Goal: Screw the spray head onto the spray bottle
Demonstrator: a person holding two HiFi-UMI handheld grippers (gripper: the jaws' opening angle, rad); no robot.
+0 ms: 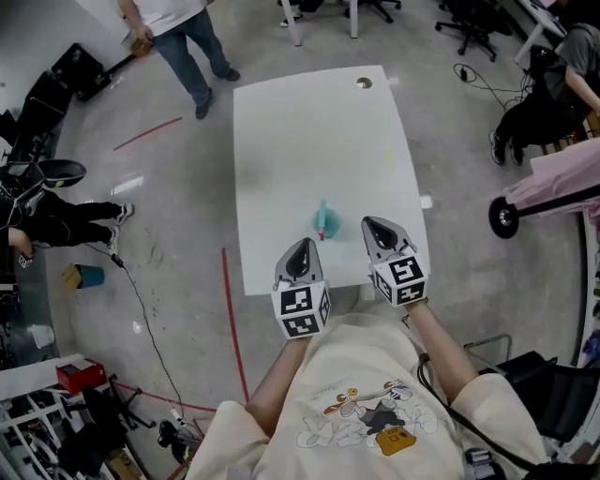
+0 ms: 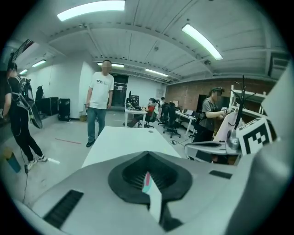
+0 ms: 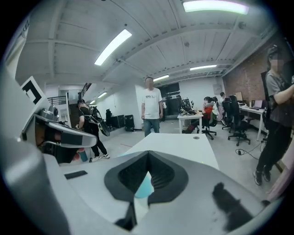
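Holding the left gripper (image 1: pixel 306 243) and the right gripper (image 1: pixel 367 222) side by side in the lower middle of the head view, each grey with a black-and-white marker cube at its back, both poised over the near edge of a long white rectangular table (image 1: pixel 309 131). Pressing the dark ribbed jaws of the left gripper (image 2: pixel 147 153) fully together in its own view, tips meeting in a point, clamping nothing. Pressing the jaws of the right gripper (image 3: pixel 148 152) together in the same way, likewise empty.

Finding a small teal spray bottle (image 1: pixel 323 223) sitting on the table, placed in the frame between the two gripper tips and slightly above them, touching neither. Looking thin on top and rounder below, though too small in the head view for telling whether a spray head is seated on it. Glimpsing, through the slit beneath the closed jaws in the right gripper view, a blurred teal patch, probably that bottle; catching a thinner teal-and-pink sliver the same way in the left gripper view.

Noticing a round hole (image 1: pixel 364 82) near the table's far right corner, in the upper middle of the head view. Facing a person in a white T-shirt and blue jeans (image 1: pixel 187 47) standing on the grey concrete floor (image 1: pixel 169 216) beyond the table's far left corner, at the upper left of the head view and near the centre of both gripper views. Spotting a red tape line (image 1: pixel 232 309) on the floor, left of the table's near corner, and black office chairs (image 1: pixel 469 23) along the top edge. Wearing a cream T-shirt with a cartoon print (image 1: pixel 366 412), filling the bottom of the head view.
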